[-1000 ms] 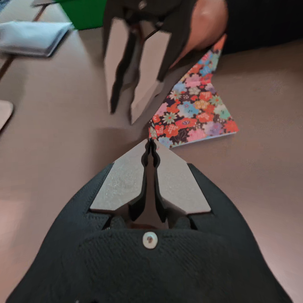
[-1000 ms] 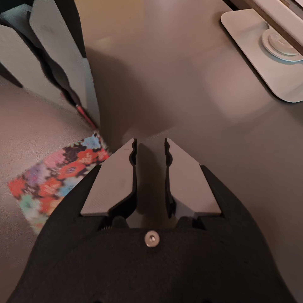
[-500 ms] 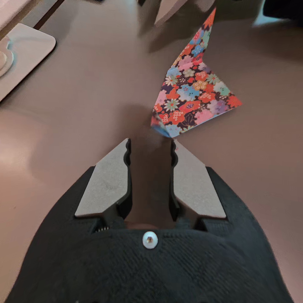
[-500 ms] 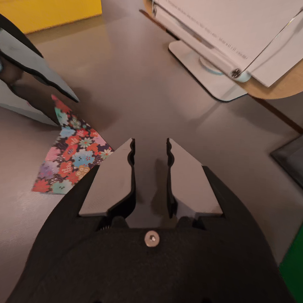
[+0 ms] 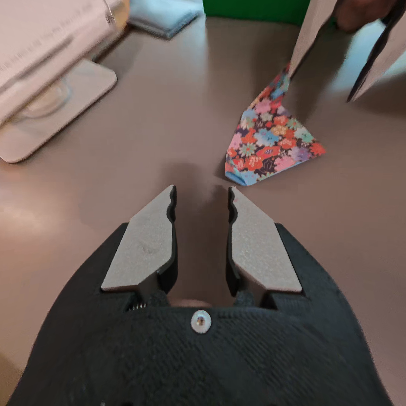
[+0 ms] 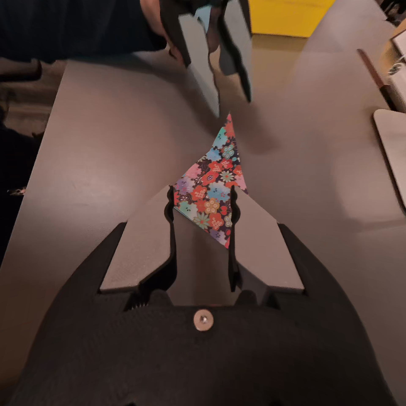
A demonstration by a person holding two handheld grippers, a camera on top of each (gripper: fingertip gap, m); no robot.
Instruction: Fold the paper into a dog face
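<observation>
The folded floral paper [image 5: 270, 142] lies on the grey-brown table [image 5: 164, 109], with a light blue underside showing at its near corner. My left gripper [image 5: 202, 191] is open and empty, just short of that corner. In the right wrist view the paper [image 6: 219, 171] stretches away from me. My right gripper [image 6: 201, 189] is open, with the paper's near part seen between its fingers; I cannot tell whether they touch. The left gripper [image 6: 232, 105] hangs over the paper's far tip. In the left wrist view the right gripper [image 5: 320, 87] stands at the far tip.
A white stand base [image 5: 55, 105] holding sheets sits at the left, with a folded pale cloth [image 5: 162, 19] and a green object [image 5: 252, 11] behind. In the right wrist view there are a yellow box [image 6: 290, 17], the white base [image 6: 393, 153], a dark sleeve [image 6: 66, 26], and the table's left edge [image 6: 44, 153].
My left gripper went from shut to open and pulled back from the paper's corner. My right gripper swung round from beside the paper to over its other end, and opened wider.
</observation>
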